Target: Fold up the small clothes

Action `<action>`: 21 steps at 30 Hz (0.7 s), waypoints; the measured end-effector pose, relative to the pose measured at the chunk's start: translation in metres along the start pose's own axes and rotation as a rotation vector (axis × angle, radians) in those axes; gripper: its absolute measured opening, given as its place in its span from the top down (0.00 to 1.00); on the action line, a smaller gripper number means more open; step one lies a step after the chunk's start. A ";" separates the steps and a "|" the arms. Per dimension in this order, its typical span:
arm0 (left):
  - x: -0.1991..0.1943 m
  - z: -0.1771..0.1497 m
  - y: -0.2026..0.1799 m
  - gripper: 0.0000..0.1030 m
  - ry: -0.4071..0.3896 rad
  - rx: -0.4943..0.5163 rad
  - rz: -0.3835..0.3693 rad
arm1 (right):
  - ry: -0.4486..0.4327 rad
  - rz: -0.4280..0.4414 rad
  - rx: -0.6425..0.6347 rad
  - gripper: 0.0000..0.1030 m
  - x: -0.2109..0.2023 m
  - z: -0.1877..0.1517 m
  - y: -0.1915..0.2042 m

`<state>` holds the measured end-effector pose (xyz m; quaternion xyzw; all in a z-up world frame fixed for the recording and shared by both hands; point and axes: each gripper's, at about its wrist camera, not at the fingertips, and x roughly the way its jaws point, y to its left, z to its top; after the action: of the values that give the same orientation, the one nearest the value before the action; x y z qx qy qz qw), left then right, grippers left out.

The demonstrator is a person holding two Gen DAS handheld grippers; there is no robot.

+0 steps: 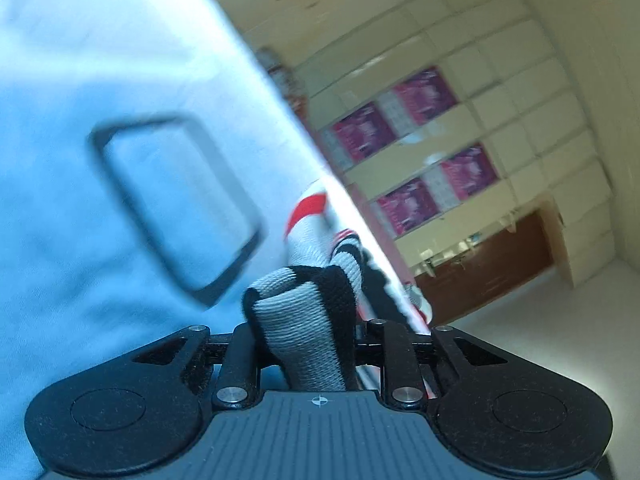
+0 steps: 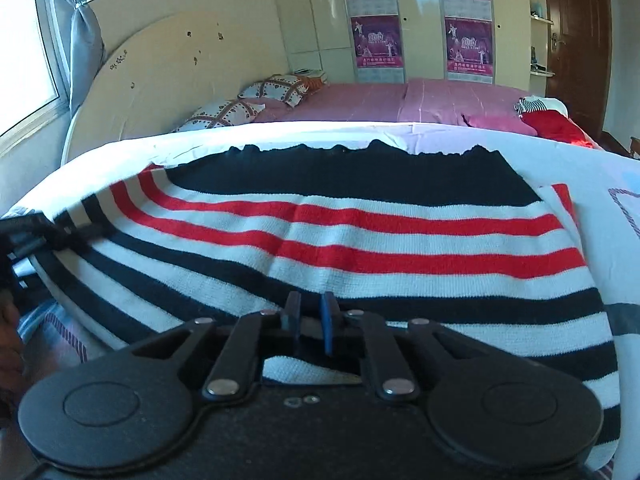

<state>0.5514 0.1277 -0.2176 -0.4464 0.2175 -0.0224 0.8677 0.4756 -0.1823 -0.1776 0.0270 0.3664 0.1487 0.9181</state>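
The striped sweater (image 2: 360, 240), knitted in black, white and red bands, lies spread across a white cloth (image 2: 280, 132) that covers the tabletop, its black hem with a wavy edge toward the far side. The right hand-held gripper (image 2: 310, 320) sits low at the near edge of the sweater with its two fingers drawn close together, one dark and one blue (image 2: 329, 320), and a narrow gap between them; whether any knit is pinched in that gap cannot be told. At the left edge of the right wrist view the left hand-held gripper (image 2: 24, 236) reaches in and meets the sweater's left side. In the left wrist view, which is tilted and somewhat blurred, the left hand-held gripper (image 1: 304, 332) is clamped on a bunched fold of the sweater (image 1: 304, 320), grey-white knit with a black band rising between its fingers, and more red, white and black stripes trail away beyond it. The white cloth (image 1: 100, 80) fills the left of that view and carries a dark rounded rectangle outline (image 1: 176, 204). Behind the tabletop stands a bed (image 2: 400, 100) with a pink cover and patterned pillows (image 2: 248, 104), red clothing (image 2: 556, 124) at its right end, and purple posters (image 2: 372, 44) hang on the pale cupboards.
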 end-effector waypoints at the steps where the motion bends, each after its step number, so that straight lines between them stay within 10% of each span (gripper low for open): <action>1: -0.002 0.003 -0.014 0.78 -0.011 0.040 -0.022 | -0.002 0.005 0.009 0.90 0.000 0.000 -0.002; 8: 0.001 -0.016 -0.172 0.78 0.039 0.512 -0.155 | -0.029 0.092 0.193 0.89 -0.008 -0.005 -0.028; 14: 0.051 -0.124 -0.254 0.76 0.301 0.851 -0.199 | -0.215 0.038 0.644 0.46 -0.088 -0.040 -0.129; 16: 0.084 -0.169 -0.252 0.47 0.480 0.894 -0.176 | -0.262 0.015 0.755 0.21 -0.110 -0.057 -0.160; 21: 0.038 -0.184 -0.260 0.31 0.385 0.967 -0.227 | -0.314 0.057 0.893 0.23 -0.147 -0.077 -0.205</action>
<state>0.5531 -0.1780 -0.1202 -0.0039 0.2880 -0.2952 0.9110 0.3739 -0.4252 -0.1689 0.4510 0.2504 -0.0042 0.8566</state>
